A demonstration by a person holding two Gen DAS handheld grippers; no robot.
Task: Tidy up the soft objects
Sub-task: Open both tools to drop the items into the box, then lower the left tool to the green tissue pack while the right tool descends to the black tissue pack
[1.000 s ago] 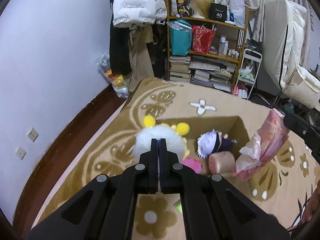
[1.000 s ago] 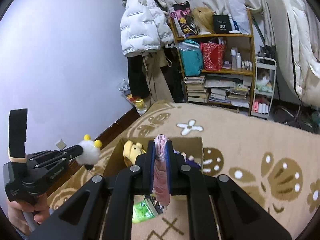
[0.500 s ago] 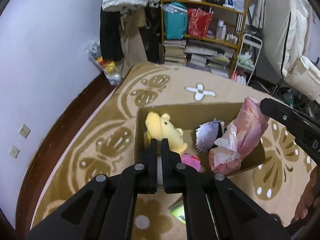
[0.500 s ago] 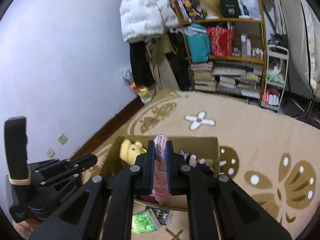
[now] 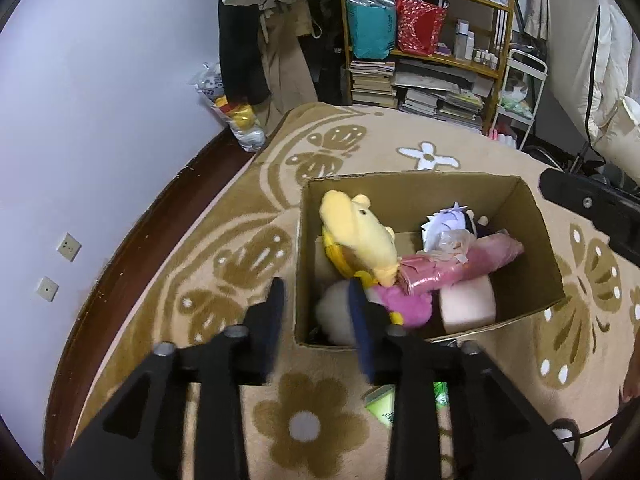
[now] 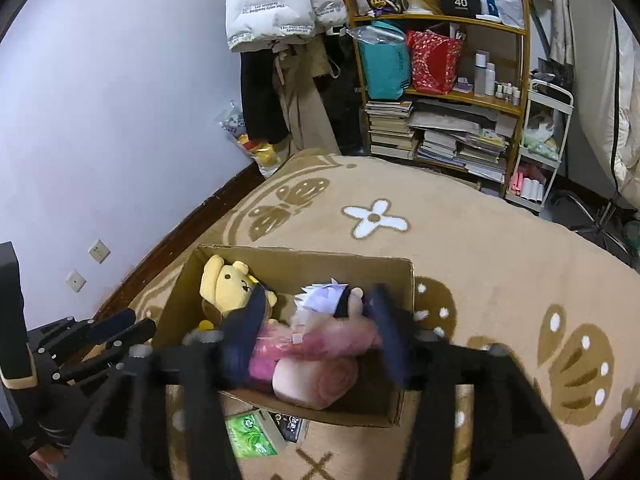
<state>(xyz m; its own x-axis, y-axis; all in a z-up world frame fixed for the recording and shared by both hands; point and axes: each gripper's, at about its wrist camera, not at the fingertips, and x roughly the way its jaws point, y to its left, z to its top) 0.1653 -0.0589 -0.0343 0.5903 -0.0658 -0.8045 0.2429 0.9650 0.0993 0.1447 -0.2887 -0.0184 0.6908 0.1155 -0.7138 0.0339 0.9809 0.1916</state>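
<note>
My left gripper has just been opening and now stands apart with nothing pressed between its pads, and the white fluffy toy it carried a second ago lies in the near left corner of the cardboard box. My right gripper has just been opening too, and the pink wrapped bundle lies loose across the other toys, beside the yellow bear. Both drops look done to me, so I judge my hands free for the next soft thing.

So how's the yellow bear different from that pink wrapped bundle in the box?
The bear is bare yellow plush with a face; the bundle is pink, faceless and wrapped in plastic. The bear sits at the box's left end; the bundle lies across the middle. Both are inside the box, ungripped.
</note>
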